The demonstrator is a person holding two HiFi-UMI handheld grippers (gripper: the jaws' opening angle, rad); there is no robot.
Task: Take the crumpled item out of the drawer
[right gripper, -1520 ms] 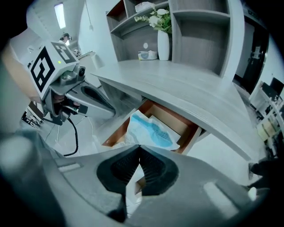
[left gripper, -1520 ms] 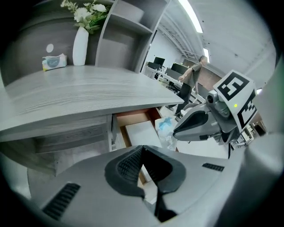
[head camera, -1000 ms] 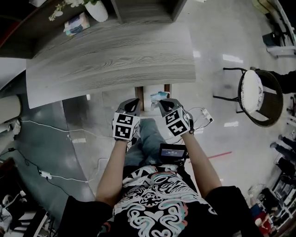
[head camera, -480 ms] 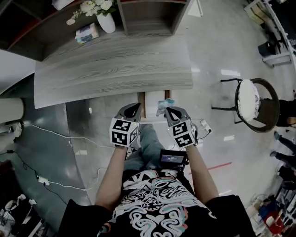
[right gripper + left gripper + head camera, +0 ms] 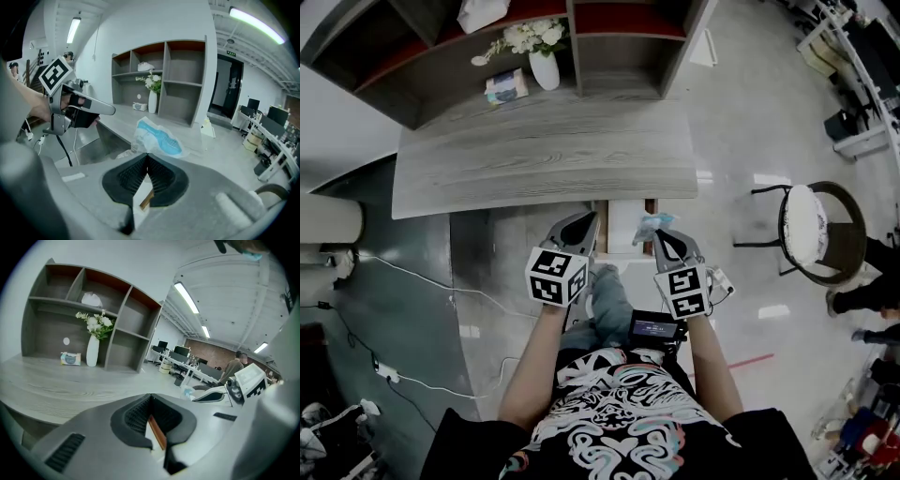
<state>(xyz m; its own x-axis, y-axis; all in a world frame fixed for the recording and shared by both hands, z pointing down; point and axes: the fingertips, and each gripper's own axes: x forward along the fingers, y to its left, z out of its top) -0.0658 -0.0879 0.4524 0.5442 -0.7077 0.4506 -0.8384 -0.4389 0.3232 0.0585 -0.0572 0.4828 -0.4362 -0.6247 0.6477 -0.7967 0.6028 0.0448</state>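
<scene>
The crumpled white and blue plastic wrapper (image 5: 157,136) is thin film: almost weightless, soft, and slick. It will give under any squeeze and can slide out if I pinch only a loose flap. It is not fragile, so a firm pinch does no harm. The best hold is on a bunched fold near its lower edge, where several layers stack up, not on the puffed blue part.

That is where my right gripper (image 5: 146,154) has it. The black ribbed fingers (image 5: 131,176) are closed to their tips on the wrapper's bottom edge, and the rest billows up and away from them. In the head view the wrapper (image 5: 654,223) hangs at the right gripper (image 5: 664,239) over the right side of the open white-lined drawer (image 5: 622,246), just in front of the grey wood-grain tabletop (image 5: 544,159). It looks lifted clear of the drawer floor, though from that angle I cannot be sure how far above it.

My left gripper (image 5: 151,395) has its fingers (image 5: 136,416) pressed together with nothing between them that I can make out; the brown strip below them looks like the drawer's wooden edge. In the head view the left gripper (image 5: 581,228) sits at the drawer's left side.
</scene>
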